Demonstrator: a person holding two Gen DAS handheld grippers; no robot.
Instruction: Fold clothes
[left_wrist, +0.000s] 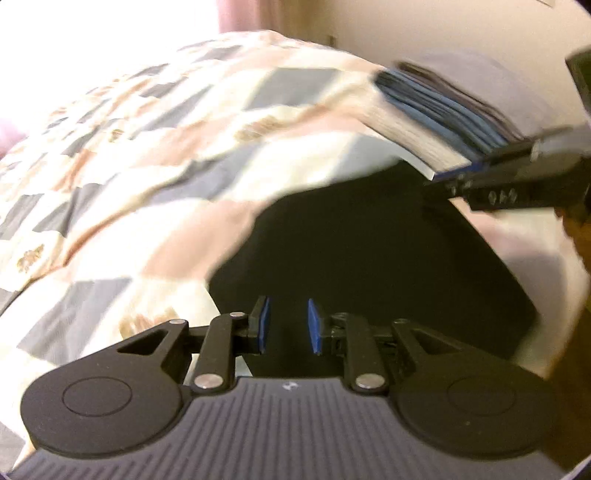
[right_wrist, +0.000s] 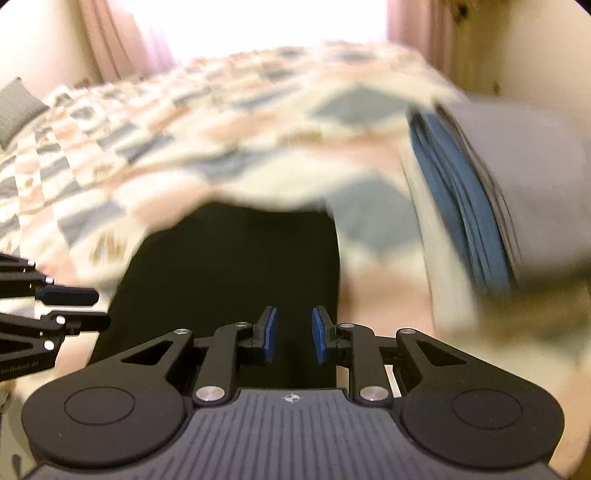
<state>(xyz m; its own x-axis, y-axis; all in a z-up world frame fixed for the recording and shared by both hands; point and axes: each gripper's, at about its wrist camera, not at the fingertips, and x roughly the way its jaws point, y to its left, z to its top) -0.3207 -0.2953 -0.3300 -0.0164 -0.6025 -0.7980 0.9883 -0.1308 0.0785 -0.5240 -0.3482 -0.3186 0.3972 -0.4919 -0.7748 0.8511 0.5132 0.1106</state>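
Left hand-held gripper (left_wrist: 287, 325): we see a narrow gap, nothing held.
Right hand-held gripper (right_wrist: 294, 334): narrow gap, nothing held.
Flat black cloth garment (left_wrist: 369, 258): lies on the patchwork-quilted bed (left_wrist: 129, 147), under both.

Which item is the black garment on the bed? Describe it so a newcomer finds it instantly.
Start at the bed's patchwork quilt of pink, cream and grey squares. At its near edge, directly ahead of both grippers' open jaws, lies the black garment, flat and plain. Unlike the stack of folded clothes to its right, layered in blue, white and grey, it is one solid dark sheet.
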